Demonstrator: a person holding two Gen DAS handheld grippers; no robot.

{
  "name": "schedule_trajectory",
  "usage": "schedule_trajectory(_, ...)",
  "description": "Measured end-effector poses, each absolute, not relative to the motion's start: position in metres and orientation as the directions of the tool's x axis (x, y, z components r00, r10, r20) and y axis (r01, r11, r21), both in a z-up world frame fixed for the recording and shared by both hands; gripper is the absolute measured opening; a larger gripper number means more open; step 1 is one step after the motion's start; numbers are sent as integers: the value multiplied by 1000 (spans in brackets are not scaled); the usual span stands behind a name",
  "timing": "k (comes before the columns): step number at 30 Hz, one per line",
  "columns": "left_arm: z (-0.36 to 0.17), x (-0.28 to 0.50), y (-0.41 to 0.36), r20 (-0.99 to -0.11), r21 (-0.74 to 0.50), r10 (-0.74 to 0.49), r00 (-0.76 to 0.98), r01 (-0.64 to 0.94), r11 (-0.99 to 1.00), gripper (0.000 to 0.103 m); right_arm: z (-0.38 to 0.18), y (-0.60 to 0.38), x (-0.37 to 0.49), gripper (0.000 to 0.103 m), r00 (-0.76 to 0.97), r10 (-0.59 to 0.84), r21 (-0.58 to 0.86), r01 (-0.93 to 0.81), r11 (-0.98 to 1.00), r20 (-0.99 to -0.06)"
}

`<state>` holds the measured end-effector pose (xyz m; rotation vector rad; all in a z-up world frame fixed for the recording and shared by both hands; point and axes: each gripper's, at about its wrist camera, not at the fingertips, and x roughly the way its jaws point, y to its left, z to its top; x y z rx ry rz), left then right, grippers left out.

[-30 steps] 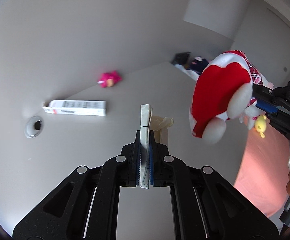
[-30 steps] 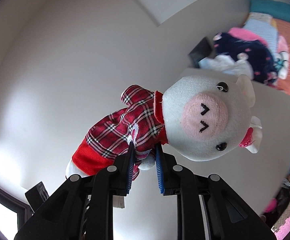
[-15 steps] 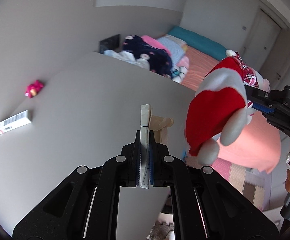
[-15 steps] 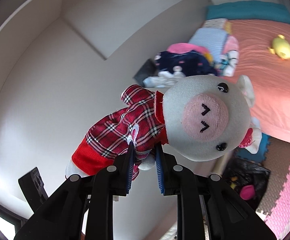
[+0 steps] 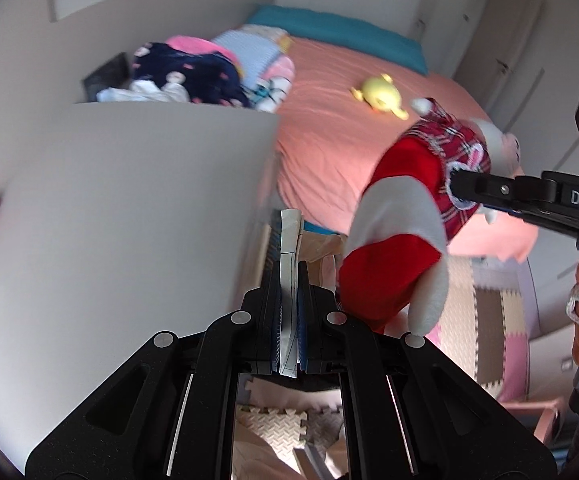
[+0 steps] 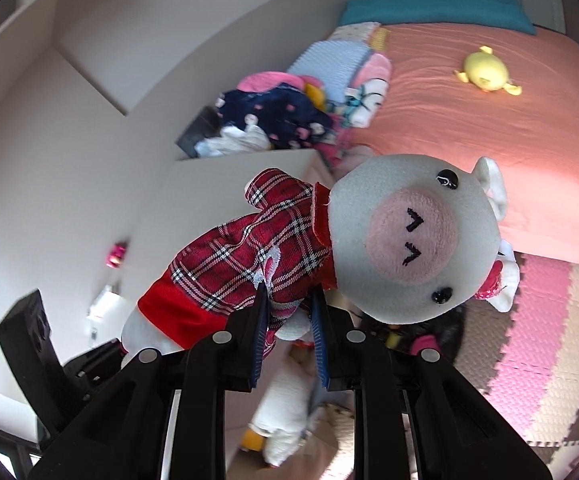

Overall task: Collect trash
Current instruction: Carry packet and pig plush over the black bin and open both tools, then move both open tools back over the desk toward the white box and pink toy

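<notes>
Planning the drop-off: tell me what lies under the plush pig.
Below the plush pig, held by the right gripper, a white-and-yellow soft toy lies on the floor. The pig and fingers hide the rest.

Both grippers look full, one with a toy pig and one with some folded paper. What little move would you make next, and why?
Probably lower the right gripper, shut on the plush pig, toward the soft toys on the floor just beneath it. The left gripper is shut on the folded paper, with no bin clearly visible.

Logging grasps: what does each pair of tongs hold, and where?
Left tongs pinch a folded paper scrap by its lower part; right tongs clamp the plush pig at its plaid shirt.
</notes>
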<state>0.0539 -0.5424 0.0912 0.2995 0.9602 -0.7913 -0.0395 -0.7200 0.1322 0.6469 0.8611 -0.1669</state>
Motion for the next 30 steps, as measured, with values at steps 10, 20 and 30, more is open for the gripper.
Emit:
schedule_trajectory(10,42,46,-577,-908,-112,-383,172,781,614,7,91,-734,-43,40,519,80,360,467,808,-851)
schedule_trajectory(20,40,51,-563,-898,-79,-376,229,755,650,96,92,-744,-55,100,528,-82,284,573,769,-845)
schedule_trajectory(30,36,58,-555,-899,-98,-376,222,736,670,96,90,-741,-55,100,525,-84,282,578,766,-847)
